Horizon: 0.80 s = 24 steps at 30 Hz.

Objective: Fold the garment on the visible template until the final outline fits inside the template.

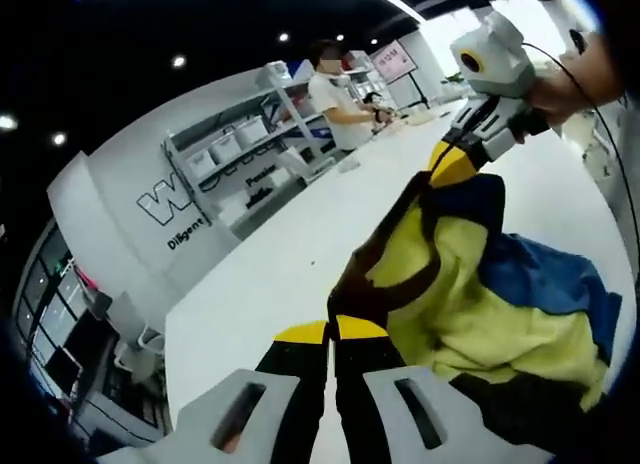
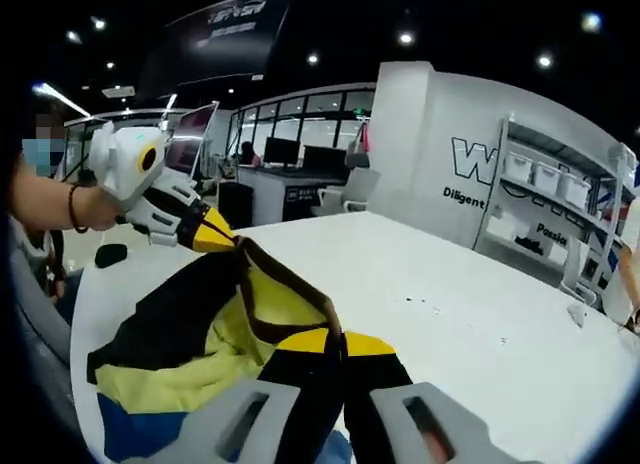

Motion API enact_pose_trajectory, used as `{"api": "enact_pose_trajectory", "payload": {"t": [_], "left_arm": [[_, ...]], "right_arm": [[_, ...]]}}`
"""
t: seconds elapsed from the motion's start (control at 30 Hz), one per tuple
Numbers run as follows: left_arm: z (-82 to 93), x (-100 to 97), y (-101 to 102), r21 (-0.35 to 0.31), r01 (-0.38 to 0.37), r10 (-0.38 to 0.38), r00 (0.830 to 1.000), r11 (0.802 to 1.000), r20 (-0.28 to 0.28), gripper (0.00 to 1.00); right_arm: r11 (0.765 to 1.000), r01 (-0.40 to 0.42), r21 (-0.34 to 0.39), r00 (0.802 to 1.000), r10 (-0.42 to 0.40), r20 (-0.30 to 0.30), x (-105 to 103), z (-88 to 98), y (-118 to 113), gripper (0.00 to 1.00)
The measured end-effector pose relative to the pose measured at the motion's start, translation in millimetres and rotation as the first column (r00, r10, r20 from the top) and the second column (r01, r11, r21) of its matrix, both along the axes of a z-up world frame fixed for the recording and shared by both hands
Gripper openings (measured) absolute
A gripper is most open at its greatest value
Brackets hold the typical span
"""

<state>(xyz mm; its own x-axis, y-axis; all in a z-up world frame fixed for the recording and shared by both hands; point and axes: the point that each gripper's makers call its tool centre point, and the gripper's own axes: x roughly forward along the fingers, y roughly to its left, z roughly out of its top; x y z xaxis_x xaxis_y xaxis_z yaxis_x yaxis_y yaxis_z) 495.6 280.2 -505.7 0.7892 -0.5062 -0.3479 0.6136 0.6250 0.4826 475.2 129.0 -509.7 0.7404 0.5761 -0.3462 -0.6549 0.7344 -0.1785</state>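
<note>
Yellow, blue and black garment [image 1: 470,284] is hanging stretched between both tools above the white surface [image 1: 270,274]; left tool [image 1: 330,336] is pinching its brown-trimmed edge, jaws closed on cloth; right tool [image 2: 335,342] is gripping the same edge likewise; wall lettering [image 2: 478,162] is reading "W…" and "Diligent", rest cut off.
</note>
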Motion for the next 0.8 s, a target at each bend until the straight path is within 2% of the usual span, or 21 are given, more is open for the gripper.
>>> {"api": "enact_pose_trajectory", "payload": {"t": [0.13,0.23,0.3,0.4,0.5,0.7,0.73,0.8], "left_arm": [[3.2,15.6,-2.5,-0.001,-0.021,0.021,1.0,1.0,-0.002,0.0],[3.3,30.3,-5.4,0.013,-0.04,0.04,0.999,0.999,-0.013,0.0],[-0.7,38.8,-4.9,-0.004,-0.069,0.069,0.997,0.998,-0.041,0.0],[-6.1,45.9,-3.3,-0.005,-0.094,0.094,0.994,0.996,-0.062,0.0],[-16.3,53.1,-2.5,-0.054,-0.134,0.126,0.984,0.99,-0.123,0.0],[-24.6,63.4,-0.4,-0.07,-0.172,0.158,0.973,0.983,-0.169,0.0],[-28.5,65.6,-0.9,-0.089,-0.188,0.167,0.965,0.978,-0.201,0.0],[-32.2,69.4,-0.9,-0.095,-0.202,0.178,0.96,0.975,-0.217,0.0]], "right_arm": [[0.998,0.039,0.057,0.999,-0.038,-0.011,31.6,5.7,0.4,0.0],[0.997,0.042,0.067,0.999,-0.041,-0.01,44.8,7.7,2.7,0.0],[0.996,0.053,0.075,0.998,-0.051,-0.027,61.8,1.3,2.6,0.0],[0.99,0.078,0.114,0.995,-0.07,-0.075,70.4,-5.4,2.7,0.0],[0.992,0.088,0.094,0.993,-0.079,-0.09,80.4,-14.7,3.8,0.0],[0.986,0.109,0.126,0.989,-0.095,-0.118,98.2,-21.9,5.9,0.0],[0.985,0.126,0.115,0.985,-0.11,-0.135,102.0,-28.5,4.9,0.0],[0.982,0.142,0.127,0.98,-0.121,-0.158,107.6,-33.2,4.2,0.0]]}}
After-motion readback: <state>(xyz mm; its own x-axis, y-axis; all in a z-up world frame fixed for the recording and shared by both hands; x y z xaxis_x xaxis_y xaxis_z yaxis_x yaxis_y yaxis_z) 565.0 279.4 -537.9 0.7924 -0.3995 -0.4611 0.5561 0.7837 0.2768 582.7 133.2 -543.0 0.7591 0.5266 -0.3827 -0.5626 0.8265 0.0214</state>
